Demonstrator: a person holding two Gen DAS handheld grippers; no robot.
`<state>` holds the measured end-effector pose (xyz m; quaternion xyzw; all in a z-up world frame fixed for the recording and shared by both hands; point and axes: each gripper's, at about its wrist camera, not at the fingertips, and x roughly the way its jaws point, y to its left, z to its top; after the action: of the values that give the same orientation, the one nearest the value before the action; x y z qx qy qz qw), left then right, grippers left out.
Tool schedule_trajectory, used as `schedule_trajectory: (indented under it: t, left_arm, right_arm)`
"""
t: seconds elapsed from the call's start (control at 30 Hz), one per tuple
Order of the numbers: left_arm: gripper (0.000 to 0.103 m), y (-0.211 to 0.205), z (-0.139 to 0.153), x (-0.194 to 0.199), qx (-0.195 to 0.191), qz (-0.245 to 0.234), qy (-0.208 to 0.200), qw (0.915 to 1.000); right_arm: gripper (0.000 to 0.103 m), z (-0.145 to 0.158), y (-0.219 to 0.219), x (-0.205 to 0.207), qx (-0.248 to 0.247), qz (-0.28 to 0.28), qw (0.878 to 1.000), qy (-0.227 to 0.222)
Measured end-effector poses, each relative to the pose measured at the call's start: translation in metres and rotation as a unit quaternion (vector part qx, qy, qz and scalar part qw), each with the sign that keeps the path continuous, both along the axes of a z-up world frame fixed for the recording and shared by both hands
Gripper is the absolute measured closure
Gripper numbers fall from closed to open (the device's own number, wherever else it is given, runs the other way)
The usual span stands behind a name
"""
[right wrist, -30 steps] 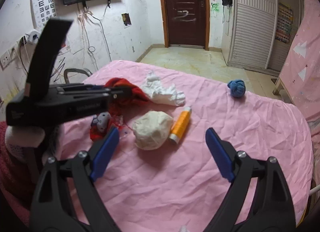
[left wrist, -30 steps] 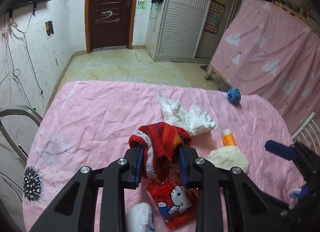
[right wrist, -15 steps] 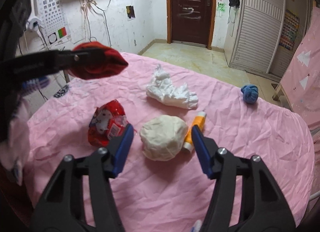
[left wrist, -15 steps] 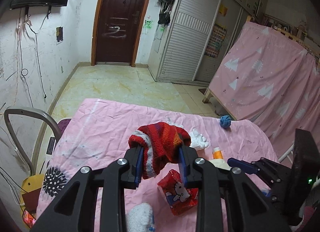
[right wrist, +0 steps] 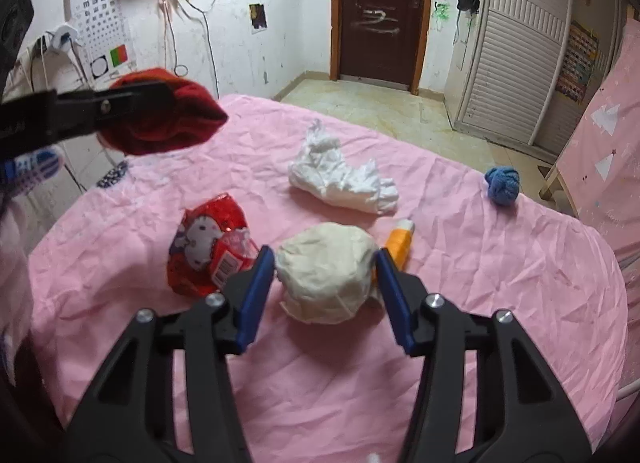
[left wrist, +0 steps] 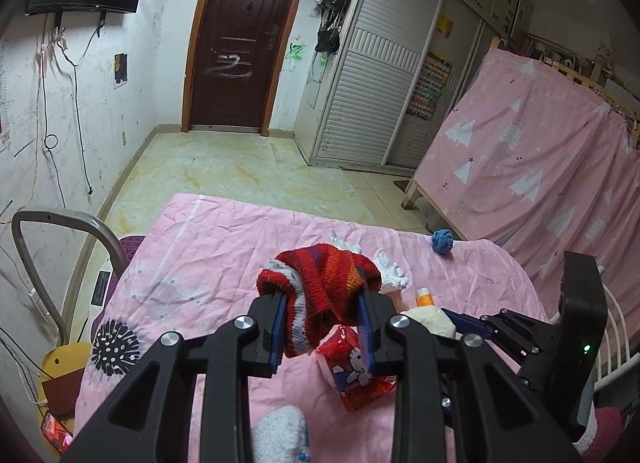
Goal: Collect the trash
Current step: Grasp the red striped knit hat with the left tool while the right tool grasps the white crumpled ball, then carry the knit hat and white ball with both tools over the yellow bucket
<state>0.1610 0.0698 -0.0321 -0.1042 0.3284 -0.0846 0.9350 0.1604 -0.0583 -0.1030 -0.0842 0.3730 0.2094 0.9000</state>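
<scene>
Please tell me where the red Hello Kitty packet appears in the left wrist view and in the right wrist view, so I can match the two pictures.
Left wrist view: the red Hello Kitty packet lies low and centre-right on the pink sheet, partly behind one finger of the left gripper.
Right wrist view: it lies left of centre, left of the cream wad.
Shared landmark: the blue yarn ball.

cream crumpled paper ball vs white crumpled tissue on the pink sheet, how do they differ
The cream crumpled paper ball is rounded and compact; the white crumpled tissue is spread out, long and ragged. The ball is off-white, the tissue brighter white. The ball sits between the fingers of the right gripper, whose jaws have just been closing; the tissue lies farther back, untouched. Both rest on the pink sheet.
</scene>
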Motion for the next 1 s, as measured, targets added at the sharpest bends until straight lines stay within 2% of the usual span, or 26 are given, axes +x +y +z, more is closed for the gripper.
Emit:
schedule_trajectory:
  t: [0.2,0.5,0.73,1.0]
  left_arm:
    - [0.084,-0.003,0.008,-0.009,0.006,0.003,-0.008,0.9999]
    - [0.084,-0.023,0.02,-0.024,0.018,-0.005,-0.018,0.9997]
    - [0.084,-0.057,0.009,-0.035,0.025,-0.049,0.004,0.9985]
    - [0.084,-0.092,-0.001,-0.042,0.043,-0.075,0.016,0.9961]
  right_arm:
    - [0.053,0.019,-0.012,-0.013,0.045,0.008,0.999,-0.015]
    - [0.053,0.038,-0.033,-0.033,0.08,0.005,0.996,-0.032]
    - [0.053,0.036,-0.062,-0.039,0.088,-0.021,0.995,-0.029]
    - [0.053,0.043,-0.1,-0.052,0.109,-0.05,0.992,-0.045]
